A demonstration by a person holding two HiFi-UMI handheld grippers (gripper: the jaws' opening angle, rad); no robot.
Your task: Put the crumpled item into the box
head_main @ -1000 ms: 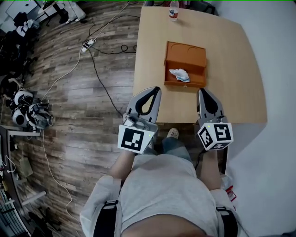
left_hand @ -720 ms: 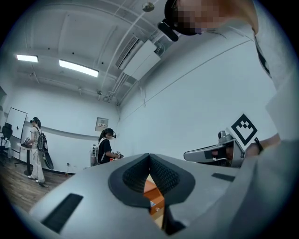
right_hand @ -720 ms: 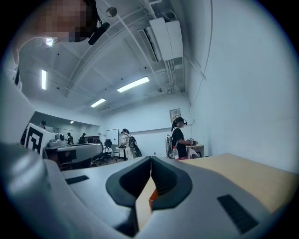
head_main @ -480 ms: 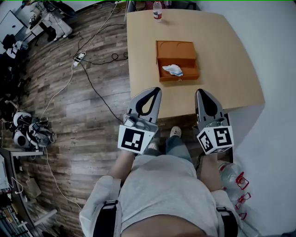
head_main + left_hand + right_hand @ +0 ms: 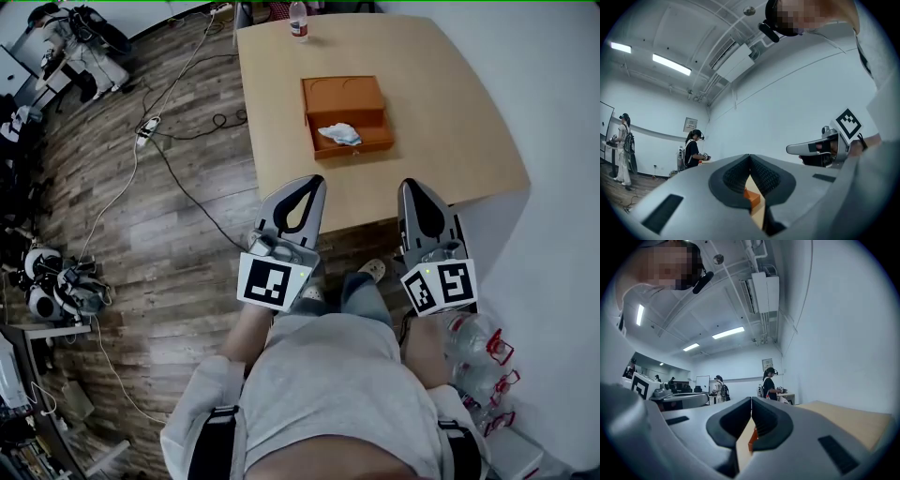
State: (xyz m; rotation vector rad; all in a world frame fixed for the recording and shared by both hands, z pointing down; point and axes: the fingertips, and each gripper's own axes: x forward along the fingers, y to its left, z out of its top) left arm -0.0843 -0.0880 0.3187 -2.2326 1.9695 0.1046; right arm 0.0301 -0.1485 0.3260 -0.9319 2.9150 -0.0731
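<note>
An orange box point(image 5: 345, 114) lies open on the light wooden table point(image 5: 441, 122), with a crumpled white item point(image 5: 339, 134) resting in its near compartment. My left gripper point(image 5: 307, 181) is shut and empty, held near the table's front edge, short of the box. My right gripper point(image 5: 414, 184) is shut and empty too, level with the left and to the right of the box. Through the left gripper view's closed jaws a sliver of the orange box point(image 5: 752, 197) shows, and the right gripper view shows a strip of the box point(image 5: 751, 440) likewise.
A clear bottle point(image 5: 298, 20) stands at the table's far edge. Cables point(image 5: 169, 141) trail over the wooden floor to the left. Gear point(image 5: 56, 286) lies on the floor at far left. Red-handled items point(image 5: 487, 361) sit by the white wall at right. Other people stand far off in the room.
The view has drawn back from the table: the box and table now sit farther away and more to the left. Both grippers stay shut and keep their places.
</note>
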